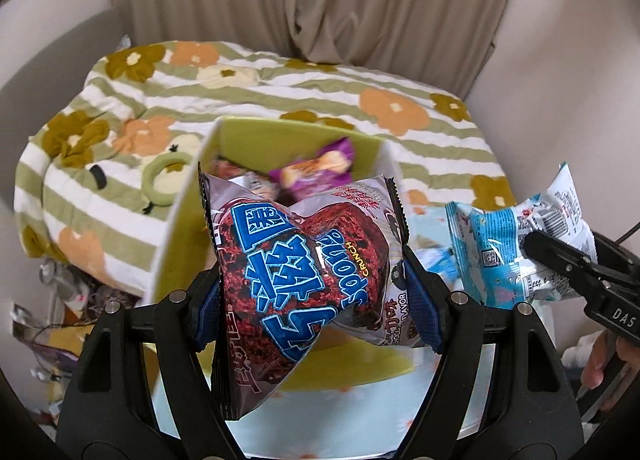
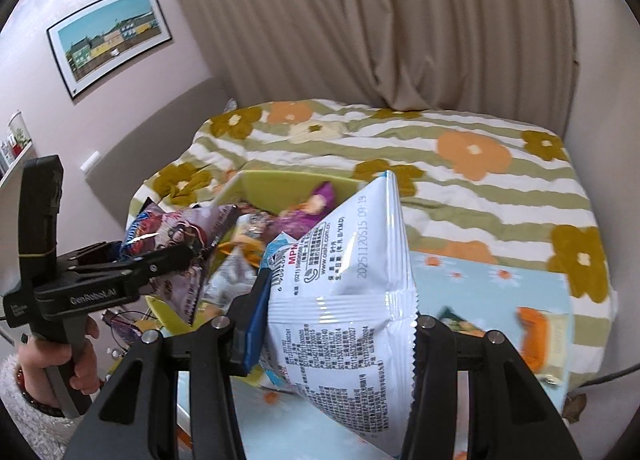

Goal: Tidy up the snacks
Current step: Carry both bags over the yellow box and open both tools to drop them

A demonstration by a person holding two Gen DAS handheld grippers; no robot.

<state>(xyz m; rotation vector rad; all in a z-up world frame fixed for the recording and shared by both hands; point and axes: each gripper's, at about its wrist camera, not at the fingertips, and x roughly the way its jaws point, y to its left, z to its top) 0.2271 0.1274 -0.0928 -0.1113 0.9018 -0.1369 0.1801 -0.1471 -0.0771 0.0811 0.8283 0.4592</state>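
Observation:
My left gripper (image 1: 316, 300) is shut on a red and silver Sponge Crunch snack bag (image 1: 304, 272) and holds it above the near edge of a lime-green box (image 1: 256, 135). The box holds a purple snack bag (image 1: 316, 169) and other packets. My right gripper (image 2: 336, 324) is shut on a white and blue snack bag (image 2: 352, 292), held to the right of the box (image 2: 276, 183). In the left wrist view that bag (image 1: 516, 236) and the right gripper (image 1: 576, 268) show at the right. In the right wrist view the left gripper (image 2: 132, 260) and its bag (image 2: 180, 232) show at the left.
The box stands on a light blue floral cloth (image 2: 492, 284), in front of a bed with a green-striped flowered blanket (image 1: 320, 87). An orange snack packet (image 2: 536, 336) lies on the cloth at the right. Beige curtains (image 2: 360, 19) hang behind.

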